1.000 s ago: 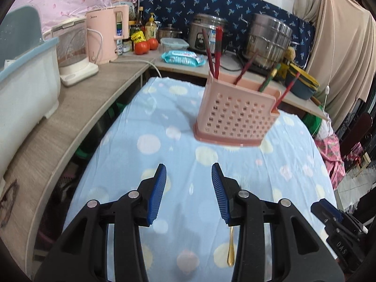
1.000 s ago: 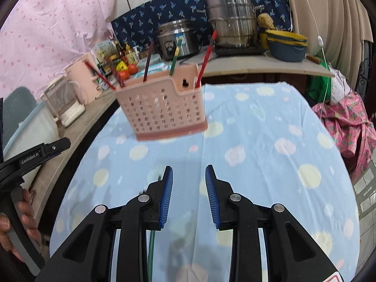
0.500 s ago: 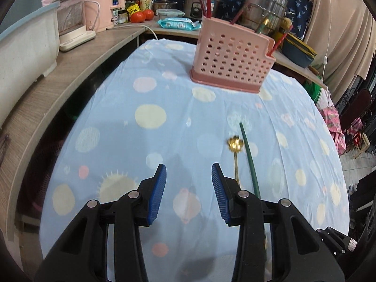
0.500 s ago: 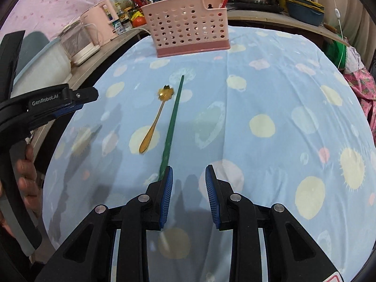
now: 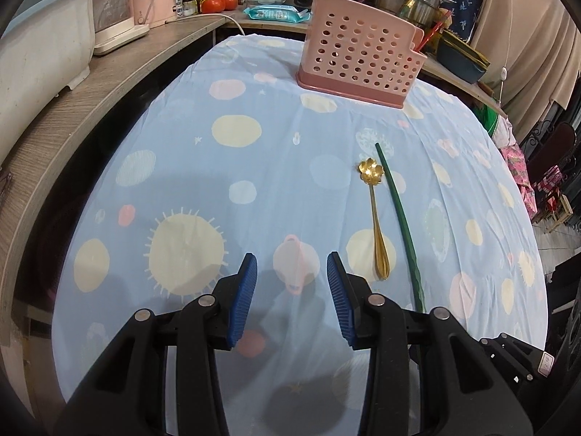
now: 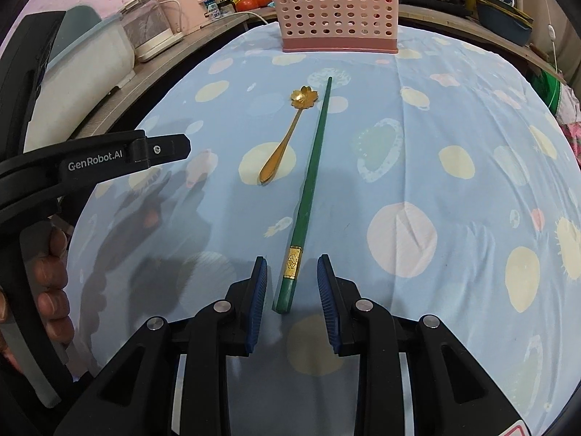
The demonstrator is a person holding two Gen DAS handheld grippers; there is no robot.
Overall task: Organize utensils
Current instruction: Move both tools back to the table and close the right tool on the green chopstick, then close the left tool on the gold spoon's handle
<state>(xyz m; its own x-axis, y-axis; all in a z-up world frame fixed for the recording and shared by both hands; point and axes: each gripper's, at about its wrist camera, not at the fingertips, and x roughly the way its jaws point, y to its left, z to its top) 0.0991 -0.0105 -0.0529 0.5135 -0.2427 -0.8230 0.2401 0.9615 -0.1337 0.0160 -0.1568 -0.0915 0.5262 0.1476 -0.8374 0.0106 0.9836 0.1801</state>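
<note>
Dotted blue cloth (image 5: 236,167) covers bench; pink basket (image 6: 336,11) at far end, cluttered counter (image 5: 120,69) w/ appliances behind. Right gripper (image 6: 292,283) fingers apart, straddling green chopstick (image 6: 312,167), seemingly no contact; left gripper (image 5: 292,287) parted, empty.

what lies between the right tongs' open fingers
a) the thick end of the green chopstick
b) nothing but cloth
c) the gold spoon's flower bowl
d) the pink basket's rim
a: the green chopstick has its gold-banded thick end between the right tongs, with gaps on both sides.
</note>
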